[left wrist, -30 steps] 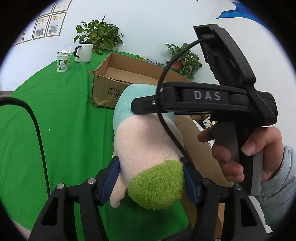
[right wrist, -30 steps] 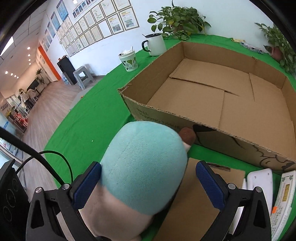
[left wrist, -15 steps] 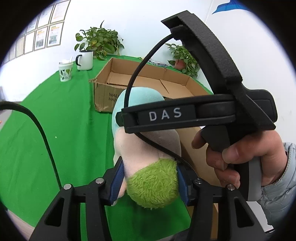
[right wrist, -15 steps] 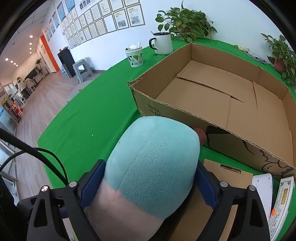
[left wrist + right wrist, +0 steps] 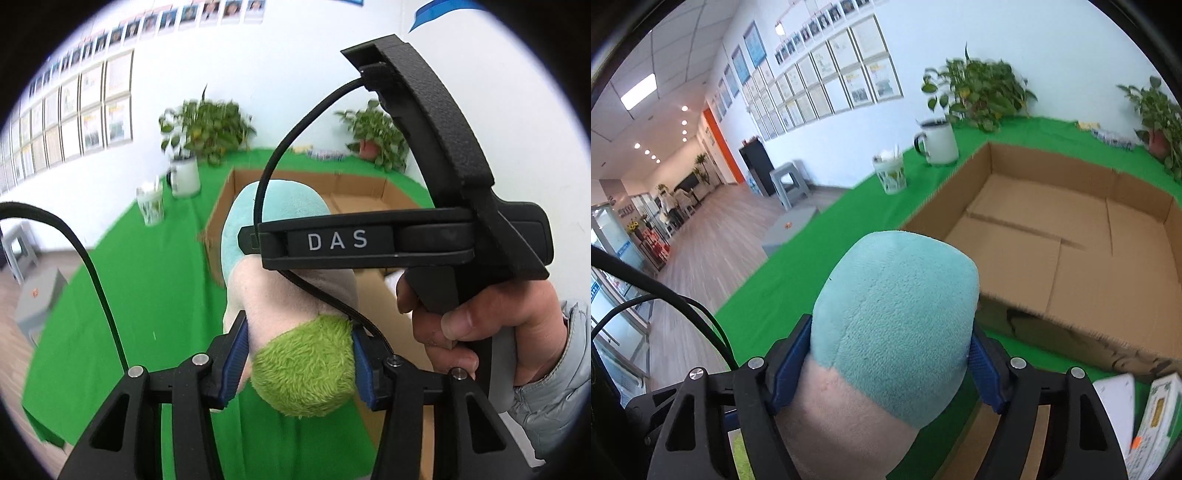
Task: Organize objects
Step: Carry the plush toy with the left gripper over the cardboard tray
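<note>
A plush toy (image 5: 295, 295) with a teal top, beige middle and fuzzy green base is held in the air by both grippers. My left gripper (image 5: 299, 358) is shut on its green base. My right gripper (image 5: 890, 365) is shut on its teal and beige upper part (image 5: 894, 317). The right gripper's black body (image 5: 406, 236) crosses the left wrist view above the toy. An open, empty cardboard box (image 5: 1071, 236) lies on the green table ahead and to the right, also showing in the left wrist view (image 5: 354, 192).
A white mug (image 5: 938, 142) and a patterned cup (image 5: 892, 175) stand beyond the box's left corner, with potted plants (image 5: 982, 92) along the wall. Flat cardboard (image 5: 993, 435) and white and green packets (image 5: 1145, 417) lie near the right. The table's left edge (image 5: 798, 243) drops to the floor.
My right gripper has closed on the toy's upper part. Both grippers have lifted the toy higher, and the views have tilted up toward the wall.
</note>
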`<state>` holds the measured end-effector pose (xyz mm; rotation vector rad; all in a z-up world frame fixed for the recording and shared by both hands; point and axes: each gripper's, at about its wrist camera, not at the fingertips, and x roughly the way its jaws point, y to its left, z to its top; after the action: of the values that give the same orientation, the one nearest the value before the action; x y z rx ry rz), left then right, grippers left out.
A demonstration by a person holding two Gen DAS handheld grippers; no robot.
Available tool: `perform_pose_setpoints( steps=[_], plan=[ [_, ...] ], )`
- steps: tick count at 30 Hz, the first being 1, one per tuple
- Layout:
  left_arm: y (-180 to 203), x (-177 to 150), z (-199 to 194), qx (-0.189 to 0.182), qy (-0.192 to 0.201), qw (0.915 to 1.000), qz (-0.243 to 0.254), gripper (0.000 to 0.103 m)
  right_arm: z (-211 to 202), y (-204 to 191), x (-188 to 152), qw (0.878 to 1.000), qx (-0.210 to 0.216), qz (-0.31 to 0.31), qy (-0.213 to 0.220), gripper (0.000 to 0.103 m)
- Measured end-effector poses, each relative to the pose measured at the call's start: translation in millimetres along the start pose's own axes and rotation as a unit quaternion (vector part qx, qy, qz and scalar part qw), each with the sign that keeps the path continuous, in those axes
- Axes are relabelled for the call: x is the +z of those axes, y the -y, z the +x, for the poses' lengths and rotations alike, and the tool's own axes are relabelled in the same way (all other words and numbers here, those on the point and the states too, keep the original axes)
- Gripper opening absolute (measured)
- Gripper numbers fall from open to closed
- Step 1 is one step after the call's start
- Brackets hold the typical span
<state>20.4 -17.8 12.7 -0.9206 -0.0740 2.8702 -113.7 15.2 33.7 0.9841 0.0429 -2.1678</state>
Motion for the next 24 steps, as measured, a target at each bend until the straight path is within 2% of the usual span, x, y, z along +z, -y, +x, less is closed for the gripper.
perform_pose_setpoints(
  steps=[6, 13, 24],
  plan=[
    [19, 46, -9, -0.010, 0.054, 0.9974, 0.045, 0.049, -50, 4, 40, 0.997, -0.022, -0.015, 0.071, 0.074],
    [41, 89, -19, -0.044, 0.117, 0.9881, 0.090, 0.049, -117, 14, 83, 0.985, -0.075, -0.019, 0.152, 0.072],
    [44, 146, -19, -0.078, 0.161, 0.9779, 0.108, 0.049, -192, 22, 133, 0.970, -0.130, -0.025, 0.205, 0.072]
  ],
)
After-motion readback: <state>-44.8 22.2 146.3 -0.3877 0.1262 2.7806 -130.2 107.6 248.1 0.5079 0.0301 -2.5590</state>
